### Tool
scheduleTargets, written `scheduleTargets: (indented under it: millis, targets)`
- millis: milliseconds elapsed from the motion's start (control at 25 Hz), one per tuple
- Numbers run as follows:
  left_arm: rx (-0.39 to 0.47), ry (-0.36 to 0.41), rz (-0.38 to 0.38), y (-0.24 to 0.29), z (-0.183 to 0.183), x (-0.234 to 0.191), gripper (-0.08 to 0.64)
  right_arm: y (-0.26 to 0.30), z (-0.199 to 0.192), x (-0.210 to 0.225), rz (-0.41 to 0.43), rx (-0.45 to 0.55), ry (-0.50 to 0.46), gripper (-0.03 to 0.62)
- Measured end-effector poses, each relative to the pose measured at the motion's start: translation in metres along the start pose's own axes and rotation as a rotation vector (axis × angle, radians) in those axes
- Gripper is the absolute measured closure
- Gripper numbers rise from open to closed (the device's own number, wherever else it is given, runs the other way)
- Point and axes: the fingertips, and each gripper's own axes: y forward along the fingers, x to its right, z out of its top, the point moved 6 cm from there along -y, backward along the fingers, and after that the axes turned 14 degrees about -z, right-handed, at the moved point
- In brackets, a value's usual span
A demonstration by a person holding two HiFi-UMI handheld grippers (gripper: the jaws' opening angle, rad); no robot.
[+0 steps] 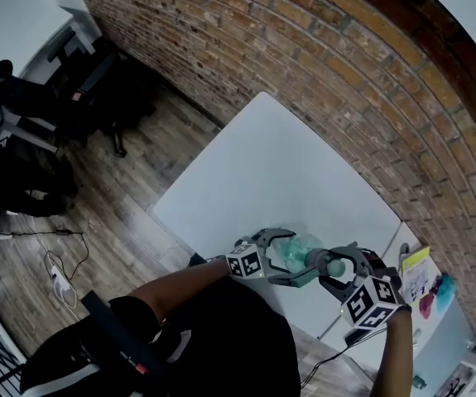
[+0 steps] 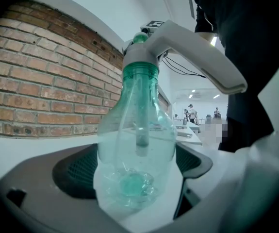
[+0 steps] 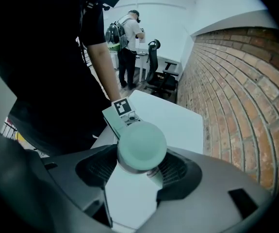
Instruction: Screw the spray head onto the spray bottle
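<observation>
Brick wall (image 1: 345, 73) flanks white table (image 1: 287, 180); left hand-held gripper (image 2: 135, 186) clamps spray bottle (image 2: 134, 130), right hand-held gripper (image 3: 140, 165) spray head (image 3: 141, 147).

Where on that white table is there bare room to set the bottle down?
The white table is bare nearly all over, from the brick wall to its opposite edge. Only the near edge is crowded: the left gripper holds the spray bottle and the right gripper clamps the spray head.

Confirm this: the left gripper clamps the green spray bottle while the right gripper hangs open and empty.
No. The right gripper view shows the right gripper shut on the spray head, not open and empty. The left gripper does clamp the green spray bottle.
</observation>
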Motion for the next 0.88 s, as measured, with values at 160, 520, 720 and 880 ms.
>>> scheduleTargets:
  millis: [160,520,720,880]
  targets:
    - [-0.003,-0.007,0.0,-0.001,-0.001,0.0,0.057,0.003,-0.001,0.002,0.035,0.007,0.073,0.333]
    - [-0.002,-0.023,0.034,-0.004,0.004,0.003,0.066,-0.026,-0.009,-0.003,-0.049,0.011,0.384,0.333]
    - [-0.018,-0.016,0.033,-0.006,0.008,0.003,0.066,-0.025,-0.007,0.007,-0.097,-0.016,0.631,0.333]
    - [-0.026,0.013,0.019,-0.006,0.015,0.001,0.066,-0.015,-0.001,0.006,-0.139,-0.094,0.531,0.333]
